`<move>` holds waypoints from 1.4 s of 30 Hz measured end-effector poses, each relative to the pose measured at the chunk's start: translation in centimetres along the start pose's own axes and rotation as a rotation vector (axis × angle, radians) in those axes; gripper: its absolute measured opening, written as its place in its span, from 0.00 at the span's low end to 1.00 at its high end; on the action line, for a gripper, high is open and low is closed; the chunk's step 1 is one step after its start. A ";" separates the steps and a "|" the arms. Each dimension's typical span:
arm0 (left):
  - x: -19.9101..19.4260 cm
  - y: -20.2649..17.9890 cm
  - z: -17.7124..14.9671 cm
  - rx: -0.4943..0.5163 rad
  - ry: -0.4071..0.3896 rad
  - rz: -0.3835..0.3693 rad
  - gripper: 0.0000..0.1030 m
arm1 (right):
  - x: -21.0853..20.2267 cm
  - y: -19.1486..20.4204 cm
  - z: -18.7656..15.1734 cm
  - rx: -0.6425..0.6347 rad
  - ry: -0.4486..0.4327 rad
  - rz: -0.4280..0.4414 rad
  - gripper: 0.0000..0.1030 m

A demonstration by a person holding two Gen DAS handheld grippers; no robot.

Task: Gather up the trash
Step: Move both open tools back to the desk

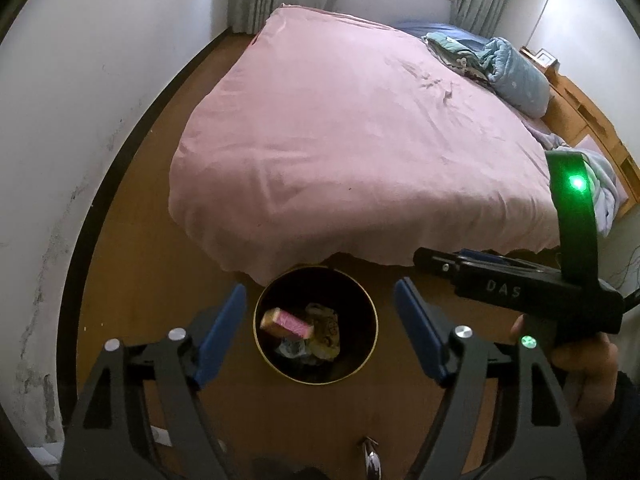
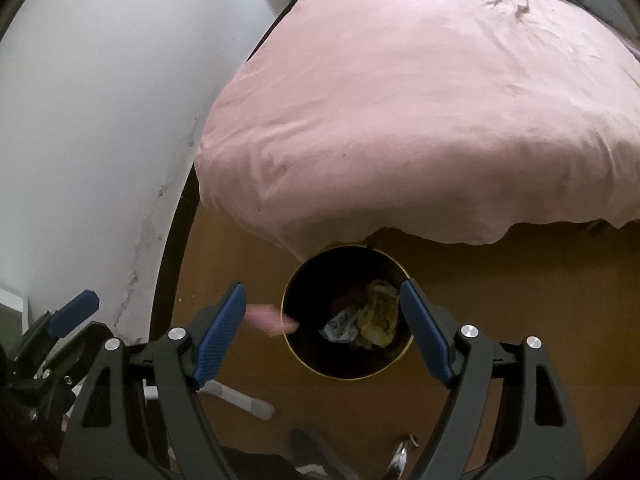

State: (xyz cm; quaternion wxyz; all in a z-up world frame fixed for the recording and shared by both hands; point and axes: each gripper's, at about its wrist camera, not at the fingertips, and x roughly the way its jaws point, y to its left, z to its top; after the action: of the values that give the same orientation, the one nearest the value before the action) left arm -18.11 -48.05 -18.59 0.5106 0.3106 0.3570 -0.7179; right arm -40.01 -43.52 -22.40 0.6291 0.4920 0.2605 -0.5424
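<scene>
Over the wooden floor, the left wrist view shows the left gripper (image 1: 320,324) spread, empty, above the bin (image 1: 260,344) holding a pink box (image 1: 286,323); the right wrist view shows the right gripper (image 2: 323,330) likewise released over crumpled wrappers (image 2: 372,318).

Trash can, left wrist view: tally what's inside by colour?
Inside the trash can:
Pink box: 1
Yellow crumpled wrapper: 1
Pale blue-white crumpled piece: 1
Total: 3 visible; anything beneath is hidden.
Both the left gripper and the right gripper are open and empty.
</scene>
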 end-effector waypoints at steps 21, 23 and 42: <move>-20.1 1.5 -5.4 -0.111 -0.222 0.178 0.93 | -6.6 8.0 -3.5 -0.266 -0.076 0.056 0.79; -24.7 2.9 -8.3 -0.143 -0.258 0.264 0.93 | -8.4 11.9 -5.3 -0.358 -0.074 0.110 0.79; -53.0 16.1 -49.0 -1.063 -0.309 0.842 0.93 | -15.9 51.3 -39.8 -1.449 0.227 0.689 0.78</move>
State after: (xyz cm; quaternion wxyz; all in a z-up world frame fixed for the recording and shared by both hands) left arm 16.34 16.15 -5.87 0.8733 0.0246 0.4324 -0.2228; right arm 12.02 -4.58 -6.57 0.8930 0.0670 0.4434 0.0387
